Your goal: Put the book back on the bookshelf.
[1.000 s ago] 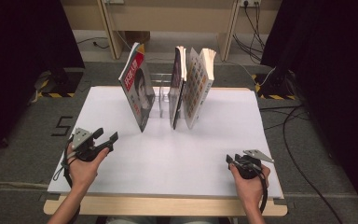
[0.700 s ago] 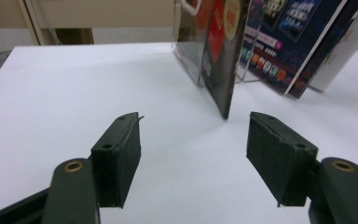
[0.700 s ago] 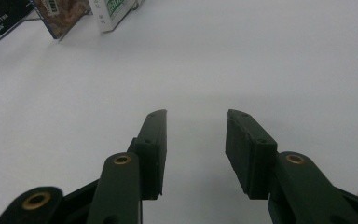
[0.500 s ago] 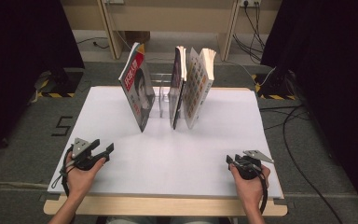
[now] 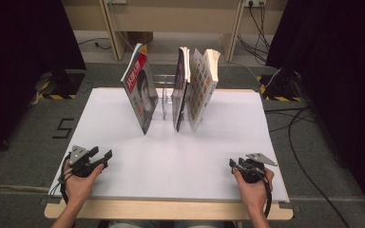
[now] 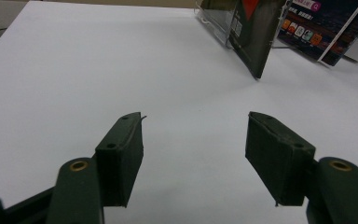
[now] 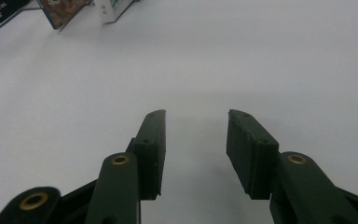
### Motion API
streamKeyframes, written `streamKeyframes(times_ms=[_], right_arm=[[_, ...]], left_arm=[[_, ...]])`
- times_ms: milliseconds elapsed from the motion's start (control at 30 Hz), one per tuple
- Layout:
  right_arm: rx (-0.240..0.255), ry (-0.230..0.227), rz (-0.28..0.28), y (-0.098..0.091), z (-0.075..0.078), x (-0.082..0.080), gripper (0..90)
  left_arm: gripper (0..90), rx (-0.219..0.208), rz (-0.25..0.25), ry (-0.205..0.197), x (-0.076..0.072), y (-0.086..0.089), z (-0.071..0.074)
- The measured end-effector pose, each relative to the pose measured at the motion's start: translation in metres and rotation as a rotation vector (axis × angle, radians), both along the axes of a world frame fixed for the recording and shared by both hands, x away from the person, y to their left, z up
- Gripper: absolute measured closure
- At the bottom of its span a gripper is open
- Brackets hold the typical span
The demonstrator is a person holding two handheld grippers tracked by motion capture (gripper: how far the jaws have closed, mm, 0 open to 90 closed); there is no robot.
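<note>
Three books stand upright in a clear rack (image 5: 164,95) at the back of the white table (image 5: 180,152): a red-covered one (image 5: 140,92) leaning left, a dark one (image 5: 180,90) and a patterned one (image 5: 202,85). My left gripper (image 5: 102,154) lies low at the near left, open, with bare table between its jaws (image 6: 193,119). It faces the rack (image 6: 212,21) and the dark book (image 6: 251,37). My right gripper (image 5: 233,164) rests at the near right, open (image 7: 196,114); its jaws have just been opening a little, with nothing between them.
A wooden strip (image 5: 171,209) runs along the table's near edge. Cables (image 5: 299,123) trail over the floor to the right. Dark curtains (image 5: 24,57) stand on both sides. White surface lies between the grippers and the books.
My left gripper has sunk toward the table and drawn back toward the near left edge. The right hand and the books have stayed where they were.
</note>
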State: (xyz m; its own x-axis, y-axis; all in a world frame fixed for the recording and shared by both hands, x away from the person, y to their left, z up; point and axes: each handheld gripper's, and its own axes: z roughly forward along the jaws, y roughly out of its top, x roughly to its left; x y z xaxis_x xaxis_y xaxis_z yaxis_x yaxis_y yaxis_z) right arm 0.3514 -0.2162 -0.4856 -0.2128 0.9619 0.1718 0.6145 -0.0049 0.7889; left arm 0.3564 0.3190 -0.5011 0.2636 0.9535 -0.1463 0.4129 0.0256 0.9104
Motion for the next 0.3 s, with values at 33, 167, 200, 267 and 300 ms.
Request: streamKeyframes(times_ms=[33, 167, 200, 267, 300], right_arm=[[-0.003, 0.0, 0.003, 0.0004, -0.0002, 0.0002, 58.1], [-0.009, -0.013, 0.006, 0.0025, -0.0007, 0.0003, 56.1], [-0.011, -0.014, 0.006, 0.0028, -0.0007, 0.0004, 55.7], [-0.016, -0.013, 0.002, 0.0031, -0.0015, 0.0008, 55.0], [-0.019, -0.015, 0.002, 0.0026, -0.0023, 0.0014, 54.7]], left_arm=[[37.1, -0.007, -0.006, 0.001, -0.0003, 0.0007, -0.0009], [37.4, -0.013, -0.011, -0.007, -0.0015, 0.002, -0.0017], [37.4, -0.011, -0.014, -0.009, -0.0016, 0.0017, -0.0017], [37.2, -0.003, -0.018, -0.01, -0.0017, 0.001, -0.0016], [37.0, -0.003, -0.018, -0.01, -0.0017, 0.001, -0.0016]])
